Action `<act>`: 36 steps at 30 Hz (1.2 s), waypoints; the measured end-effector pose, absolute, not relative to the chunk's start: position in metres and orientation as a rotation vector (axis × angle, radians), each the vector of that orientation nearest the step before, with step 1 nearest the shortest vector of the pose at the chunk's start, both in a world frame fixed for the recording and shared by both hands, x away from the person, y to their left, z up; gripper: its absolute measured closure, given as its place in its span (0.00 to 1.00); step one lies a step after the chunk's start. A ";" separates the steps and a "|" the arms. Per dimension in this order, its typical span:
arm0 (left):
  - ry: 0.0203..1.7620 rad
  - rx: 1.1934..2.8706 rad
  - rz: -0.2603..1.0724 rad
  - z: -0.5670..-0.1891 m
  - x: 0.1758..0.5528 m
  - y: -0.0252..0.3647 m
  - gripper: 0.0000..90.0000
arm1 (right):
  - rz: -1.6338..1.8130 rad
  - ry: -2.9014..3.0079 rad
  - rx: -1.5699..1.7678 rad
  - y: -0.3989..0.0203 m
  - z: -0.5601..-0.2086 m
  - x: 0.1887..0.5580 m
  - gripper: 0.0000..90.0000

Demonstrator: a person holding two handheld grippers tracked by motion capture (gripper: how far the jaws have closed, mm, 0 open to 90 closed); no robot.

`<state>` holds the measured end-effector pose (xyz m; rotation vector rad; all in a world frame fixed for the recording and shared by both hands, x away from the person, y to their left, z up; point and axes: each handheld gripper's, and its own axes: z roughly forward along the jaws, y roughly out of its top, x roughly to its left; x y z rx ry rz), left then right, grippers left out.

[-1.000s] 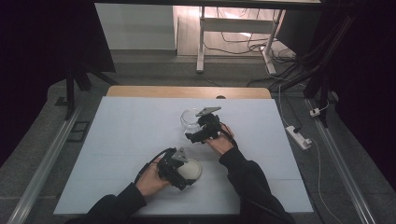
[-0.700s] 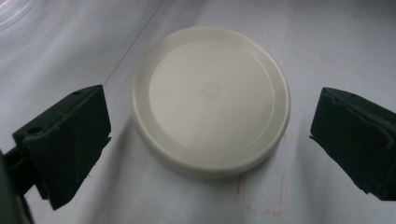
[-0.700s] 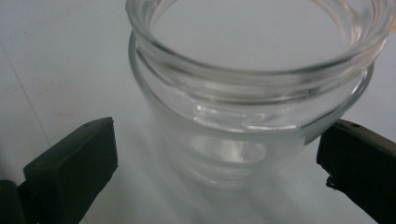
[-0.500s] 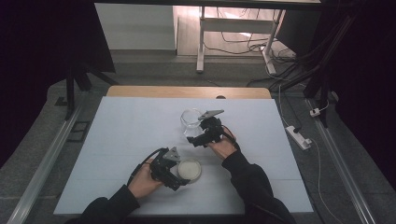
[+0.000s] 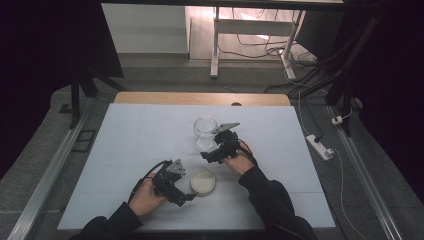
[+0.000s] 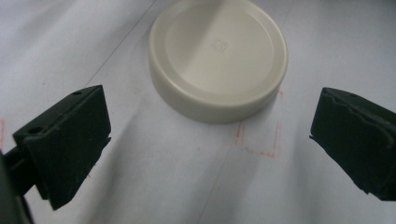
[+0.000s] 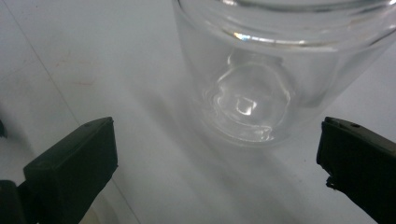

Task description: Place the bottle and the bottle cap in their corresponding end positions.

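A cream round lid [image 5: 203, 181] [image 6: 218, 58] lies flat on the white table [image 5: 125, 140]. My left gripper [image 5: 189, 197] [image 6: 210, 154] is open just short of it, with nothing between its jaws. A clear glass jar [image 5: 205, 131] [image 7: 280, 70] stands upright and uncovered near the table's middle. My right gripper [image 5: 208, 152] [image 7: 217, 172] is open just in front of the jar's base, apart from the glass.
The table's wooden far edge [image 5: 200, 98] runs behind the jar. A power strip [image 5: 318, 146] lies on the floor to the right, and a metal rail [image 5: 47, 170] runs along the left. Faint red pen marks [image 6: 259, 140] show on the table by the lid.
The left gripper has let go of the lid and drawn back toward the person, leaving it on the table. The right gripper has drawn back slightly from the jar.
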<state>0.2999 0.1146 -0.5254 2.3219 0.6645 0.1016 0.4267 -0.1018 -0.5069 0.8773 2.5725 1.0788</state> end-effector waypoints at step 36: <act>0.820 2.242 0.092 -0.520 0.272 0.177 0.00 | 1.147 2.565 0.865 -0.133 -0.500 0.365 0.00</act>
